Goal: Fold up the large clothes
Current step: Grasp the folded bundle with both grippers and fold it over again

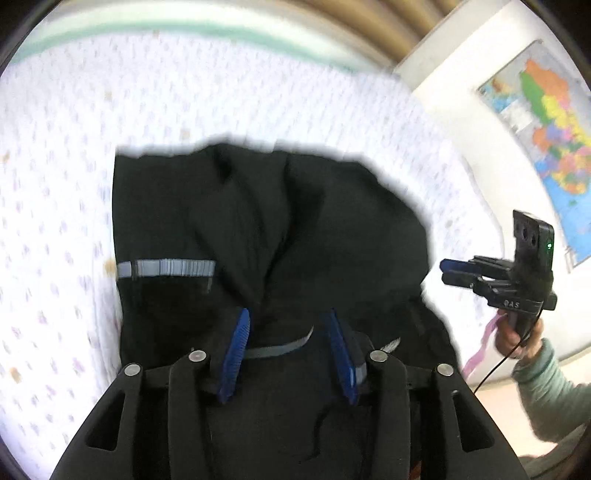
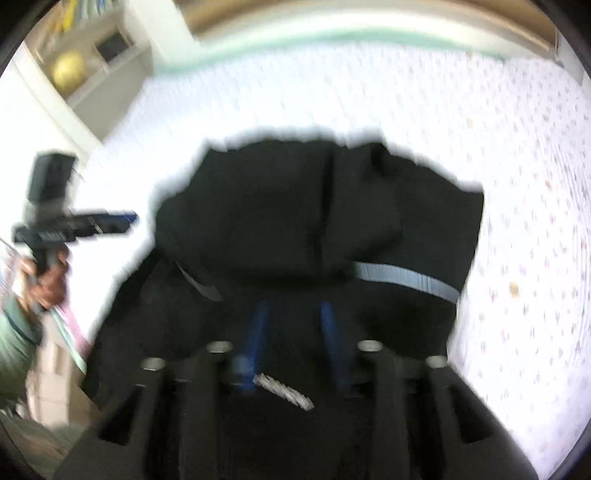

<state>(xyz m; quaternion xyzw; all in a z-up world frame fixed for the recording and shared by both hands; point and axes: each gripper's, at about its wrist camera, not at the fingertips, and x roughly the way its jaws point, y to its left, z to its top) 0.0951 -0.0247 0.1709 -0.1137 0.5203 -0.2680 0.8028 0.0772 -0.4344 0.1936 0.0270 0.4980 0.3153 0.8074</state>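
A black garment [image 1: 295, 221] with grey reflective stripes [image 1: 166, 267] lies bunched on a white printed bedsheet [image 1: 92, 118]. In the left wrist view my left gripper [image 1: 288, 328] hovers over its near part, the blue pads [image 1: 240, 336] standing apart and pressing on nothing. My right gripper [image 1: 452, 272] is side-on just off the garment's right edge, held by a hand in a green sleeve. The blurred right wrist view shows the right gripper [image 2: 293, 317] over the garment [image 2: 295, 206], pads apart and empty. My left gripper [image 2: 127, 221] is at the garment's left edge.
The bedsheet [image 2: 498, 129] runs back to a mint-green band [image 1: 147, 29]. A coloured map [image 1: 546, 122] hangs on the wall to the right. A shelf with a yellow ball [image 2: 68, 72] stands at the far left. A pink strip [image 1: 480, 350] hangs by the hand.
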